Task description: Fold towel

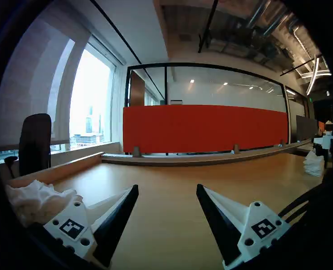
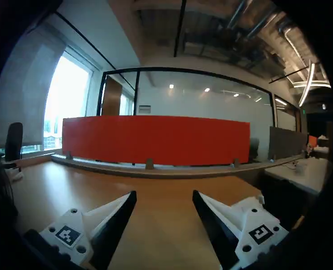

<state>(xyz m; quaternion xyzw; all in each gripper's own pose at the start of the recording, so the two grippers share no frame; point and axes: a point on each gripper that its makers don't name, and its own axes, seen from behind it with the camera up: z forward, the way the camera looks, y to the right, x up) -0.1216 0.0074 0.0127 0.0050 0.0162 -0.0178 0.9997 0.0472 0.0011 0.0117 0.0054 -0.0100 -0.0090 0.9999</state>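
Over the table, I find left gripper and right gripper released, empty; crumpled towel lies beside the left.

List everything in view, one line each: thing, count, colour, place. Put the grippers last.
crumpled towel: one, white, on the table at lower left in the left gripper view
towel pile: one, white, far right on the table
table: one, light wood, below both grippers
divider panel: one, red, along the table's far edge
chair: one, black, left, by the window
window: one, bright, left wall
side desk: one, white, right of the table
left gripper: one, white with black jaws, open, empty
right gripper: one, white with black jaws, open, empty
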